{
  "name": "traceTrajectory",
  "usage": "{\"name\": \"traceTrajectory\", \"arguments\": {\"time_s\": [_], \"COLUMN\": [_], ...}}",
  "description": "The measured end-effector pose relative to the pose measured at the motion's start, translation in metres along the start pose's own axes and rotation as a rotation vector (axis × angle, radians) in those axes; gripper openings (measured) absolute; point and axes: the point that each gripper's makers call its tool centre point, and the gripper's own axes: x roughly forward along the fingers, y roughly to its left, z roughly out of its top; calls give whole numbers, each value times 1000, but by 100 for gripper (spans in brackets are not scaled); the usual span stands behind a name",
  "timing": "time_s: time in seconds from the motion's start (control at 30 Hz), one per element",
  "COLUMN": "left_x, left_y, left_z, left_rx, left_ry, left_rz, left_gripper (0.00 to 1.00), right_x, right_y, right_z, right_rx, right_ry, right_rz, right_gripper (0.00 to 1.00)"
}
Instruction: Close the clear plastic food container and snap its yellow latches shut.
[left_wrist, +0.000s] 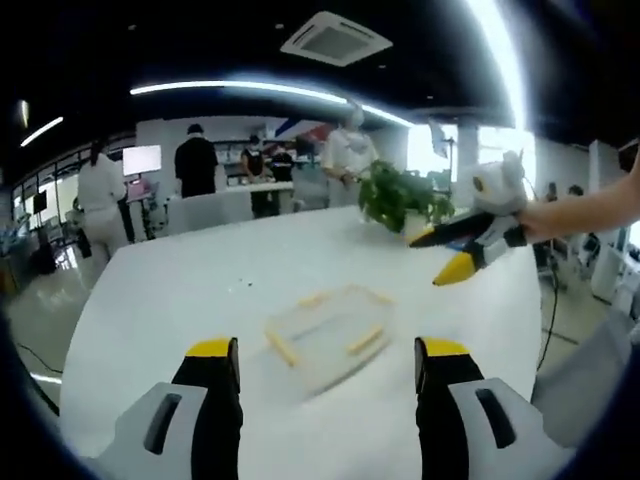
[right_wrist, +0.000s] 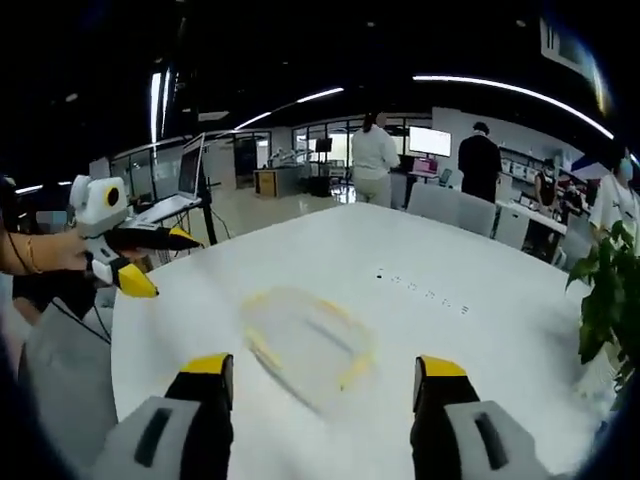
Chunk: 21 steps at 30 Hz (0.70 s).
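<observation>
A clear plastic food container (left_wrist: 330, 336) with yellow latches lies on the white table (left_wrist: 200, 280), blurred in both views. It sits just ahead of my left gripper (left_wrist: 326, 362), whose yellow-tipped jaws stand wide apart and hold nothing. In the right gripper view the same container (right_wrist: 305, 342) lies ahead of my right gripper (right_wrist: 320, 380), also open and empty. The right gripper (left_wrist: 450, 250) comes into the left gripper view from the right, above the table, held by a hand. The left gripper (right_wrist: 145, 260) enters the right gripper view from the left, its jaws apart.
A green potted plant (left_wrist: 400, 195) stands on the table's far side; it also shows at the right edge (right_wrist: 610, 290). Several people (left_wrist: 195, 160) stand at desks beyond the table. White chairs (right_wrist: 470, 210) line the far edge.
</observation>
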Motion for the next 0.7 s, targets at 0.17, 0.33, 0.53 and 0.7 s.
{"name": "traceTrajectory", "arguments": {"time_s": [0.17,0.33,0.53,0.7], "left_x": [-15,-32,-53,-68], "left_y": [3,6,1,-5], "left_z": [-6,-11,-16,-22], "left_rx": [-10,-26,-42,-54], "left_ry": [-6,-20,-27,-27], "left_rz": [26,61,80,89], "left_gripper": [69,69,69,69], "right_x": [-14,-22,-29,-37], "right_y": [5,17,35,51], "right_z": [-5,-12,-19,-24], "right_rx": [33,57,75,100], "right_ry": [-20,-38,-45,-56], "right_rz": [-10,-18,-13,-7], "right_gripper": [74,74,74,75]}}
